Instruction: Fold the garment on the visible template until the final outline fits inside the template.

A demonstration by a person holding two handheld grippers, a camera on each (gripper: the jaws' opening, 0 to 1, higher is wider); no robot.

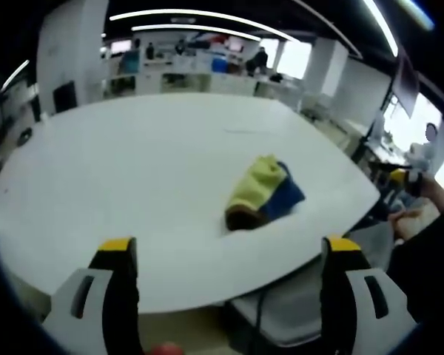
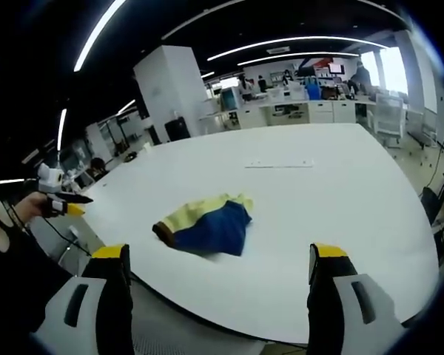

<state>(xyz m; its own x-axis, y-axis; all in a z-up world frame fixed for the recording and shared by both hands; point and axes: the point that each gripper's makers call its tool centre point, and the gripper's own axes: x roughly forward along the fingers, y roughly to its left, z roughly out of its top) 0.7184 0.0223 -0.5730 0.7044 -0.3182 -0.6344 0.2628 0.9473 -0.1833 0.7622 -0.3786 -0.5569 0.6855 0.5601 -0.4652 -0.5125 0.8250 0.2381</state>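
A crumpled garment (image 1: 263, 194), yellow with a blue part and a brown end, lies bunched near the edge of a large white table (image 1: 133, 177). My left gripper (image 1: 231, 248) hovers off the table's edge short of the garment, jaws wide apart and holding nothing. In the right gripper view the same garment (image 2: 207, 222) lies ahead of my right gripper (image 2: 220, 255), which is open and apart from the cloth. The right gripper (image 1: 401, 177) also shows at the far right of the left gripper view. The left gripper (image 2: 65, 204) shows at the left of the right gripper view, held in a hand.
A faint thin mark (image 2: 280, 164) crosses the tabletop beyond the garment. A grey chair (image 1: 296, 310) stands under the table's near edge. Desks, shelves and several people (image 1: 260, 58) fill the office behind the table. A white pillar (image 2: 170, 89) rises at the back.
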